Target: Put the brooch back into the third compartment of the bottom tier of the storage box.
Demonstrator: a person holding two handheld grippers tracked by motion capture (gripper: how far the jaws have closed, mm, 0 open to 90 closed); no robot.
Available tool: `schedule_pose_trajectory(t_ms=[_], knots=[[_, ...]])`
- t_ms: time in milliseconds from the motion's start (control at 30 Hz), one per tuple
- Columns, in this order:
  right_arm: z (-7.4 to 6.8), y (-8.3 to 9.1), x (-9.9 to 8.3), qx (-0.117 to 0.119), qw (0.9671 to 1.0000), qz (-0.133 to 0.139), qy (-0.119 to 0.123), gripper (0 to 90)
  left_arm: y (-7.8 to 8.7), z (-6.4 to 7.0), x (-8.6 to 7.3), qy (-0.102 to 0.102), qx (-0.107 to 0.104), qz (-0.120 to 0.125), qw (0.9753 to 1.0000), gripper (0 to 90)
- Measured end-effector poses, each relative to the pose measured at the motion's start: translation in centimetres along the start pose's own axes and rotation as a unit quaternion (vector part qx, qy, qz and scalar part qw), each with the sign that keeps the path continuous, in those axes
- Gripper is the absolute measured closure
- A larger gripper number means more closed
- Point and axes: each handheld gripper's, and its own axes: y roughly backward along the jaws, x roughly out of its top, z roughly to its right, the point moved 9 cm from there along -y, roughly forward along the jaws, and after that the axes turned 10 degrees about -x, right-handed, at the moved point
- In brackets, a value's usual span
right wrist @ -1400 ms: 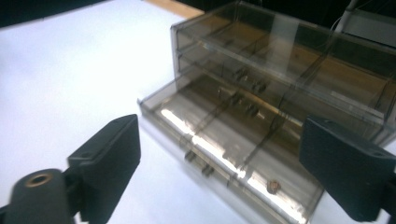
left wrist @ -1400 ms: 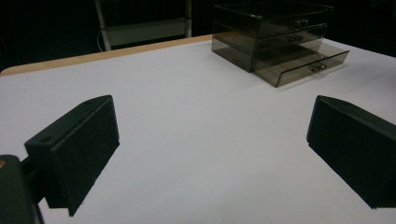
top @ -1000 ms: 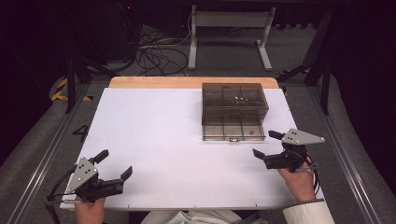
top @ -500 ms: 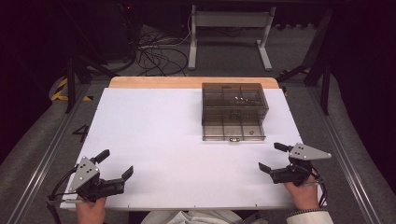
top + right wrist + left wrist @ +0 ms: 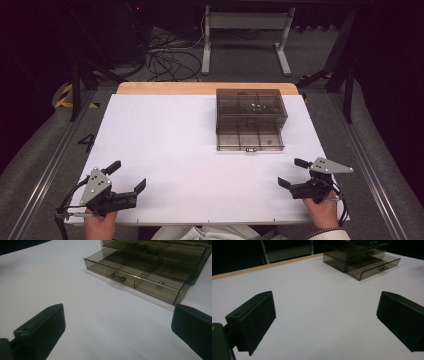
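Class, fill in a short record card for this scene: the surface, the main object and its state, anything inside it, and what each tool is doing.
Surface: white table top with a wooden far edge
Main object: smoky clear drawer box, at the far right of the table
Drawer state: bottom drawer pulled out, metal handle on its front
Contents: one small coppery piece in a drawer compartment
Left tool: open, holding nothing, near the left front corner
Right tool: open, holding nothing, in front of the box, apart from it
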Motion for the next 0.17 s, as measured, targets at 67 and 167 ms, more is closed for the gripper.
schedule_pose_trajectory(t_ms=[67, 167], knots=[[-0.19, -0.09, 0.03, -0.003, 0.9999, 0.003, 0.016, 0.0, 0.01, -0.02, 0.01, 0.0, 0.0, 0.002, 1.0, 3.0], [-0.45, -0.09, -0.22, -0.001, 0.9995, -0.003, 0.032, 0.0, -0.01, -0.07, 0.0, 0.001, 0.001, 0.003, 1.0, 3.0]])
